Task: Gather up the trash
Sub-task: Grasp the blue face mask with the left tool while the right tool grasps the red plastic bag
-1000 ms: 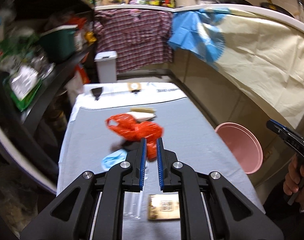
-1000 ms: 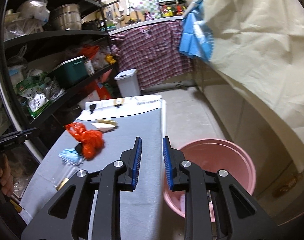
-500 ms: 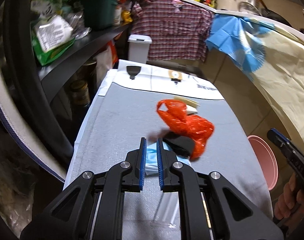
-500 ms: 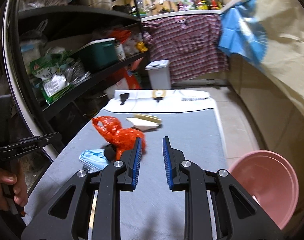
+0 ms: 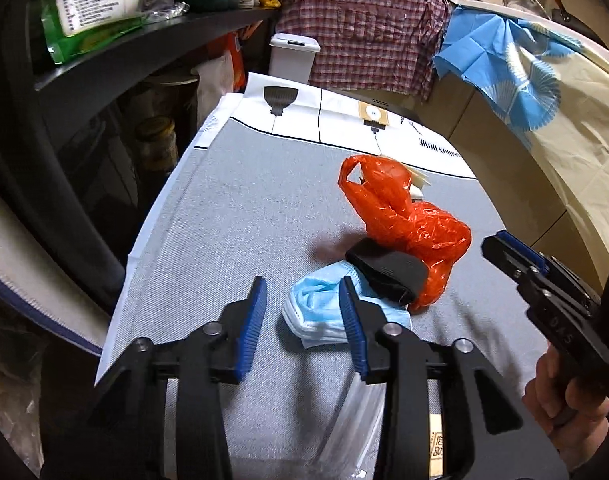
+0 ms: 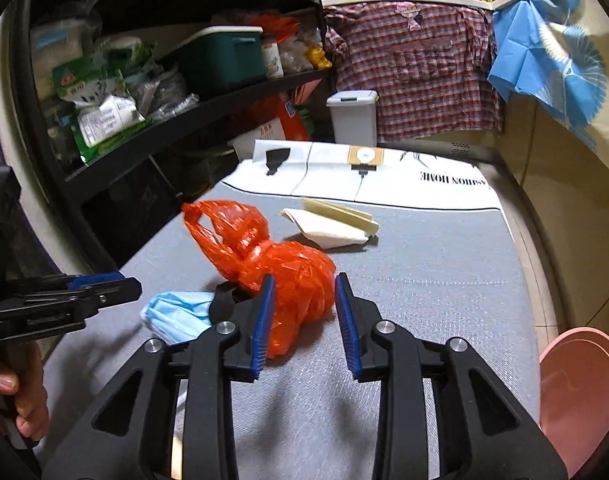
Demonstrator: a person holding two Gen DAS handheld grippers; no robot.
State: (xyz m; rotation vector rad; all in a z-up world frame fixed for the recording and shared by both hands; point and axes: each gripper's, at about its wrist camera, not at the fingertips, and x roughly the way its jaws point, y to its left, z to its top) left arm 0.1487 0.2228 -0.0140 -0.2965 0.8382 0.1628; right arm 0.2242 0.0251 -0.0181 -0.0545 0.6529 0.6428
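Observation:
Trash lies in a pile on the grey-covered table (image 5: pixel 240 216). A crumpled blue face mask (image 5: pixel 318 310) sits just ahead of my left gripper (image 5: pixel 302 306), whose jaws are opening; the mask lies partly between them, unpressed. A black cloth item (image 5: pixel 388 268) rests on the mask's far side against a red plastic bag (image 5: pixel 408 220). My right gripper (image 6: pixel 304 292) hovers over the red bag (image 6: pixel 288 268) with its jaws opening, the bag showing between them, not pinched. Folded cream papers (image 6: pixel 332 226) lie behind the bag. Each gripper shows in the other's view: right gripper (image 5: pixel 504 252), left gripper (image 6: pixel 104 288).
A clear plastic bag (image 5: pixel 356 420) and a brown card (image 5: pixel 436 448) lie under my left gripper. A pink bin (image 6: pixel 580 392) stands on the floor right of the table. Black shelves (image 6: pixel 176 120) crowd the left side. A white lidded bin (image 6: pixel 352 118) stands beyond the table.
Both grippers have come down and closer to the trash pile. The right one swung left from above the pink bin to the red bag. Both pairs of jaws have widened.

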